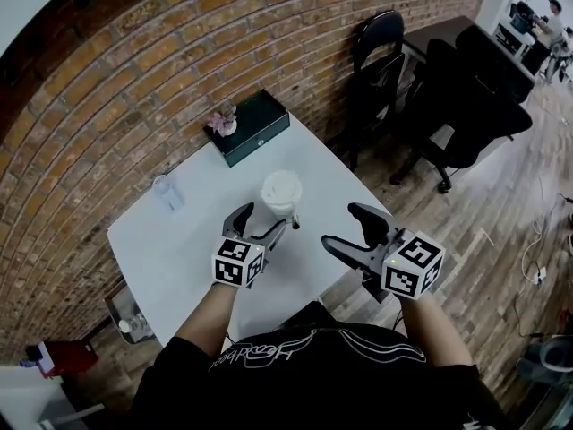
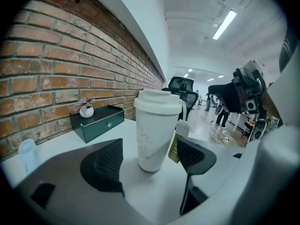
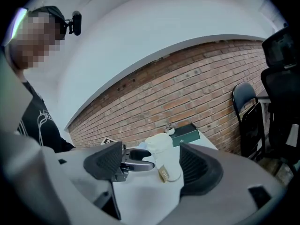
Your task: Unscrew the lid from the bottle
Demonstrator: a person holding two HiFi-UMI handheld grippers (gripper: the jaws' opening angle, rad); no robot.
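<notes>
Now the bottle (image 1: 281, 191) stands just before the open left gripper (image 1: 262, 222), untouched; the right gripper (image 1: 342, 225), also open, hangs apart.

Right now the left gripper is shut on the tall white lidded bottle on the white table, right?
No. The left gripper view shows the left gripper open, its jaws clear of the tall white lidded bottle standing on the white table.

The bottle (image 1: 280, 193) stands on the table (image 1: 170, 249) just ahead of the fingers (image 2: 105, 165) of your left gripper (image 1: 264, 219). The box (image 1: 255, 128) lies farther behind it.
</notes>
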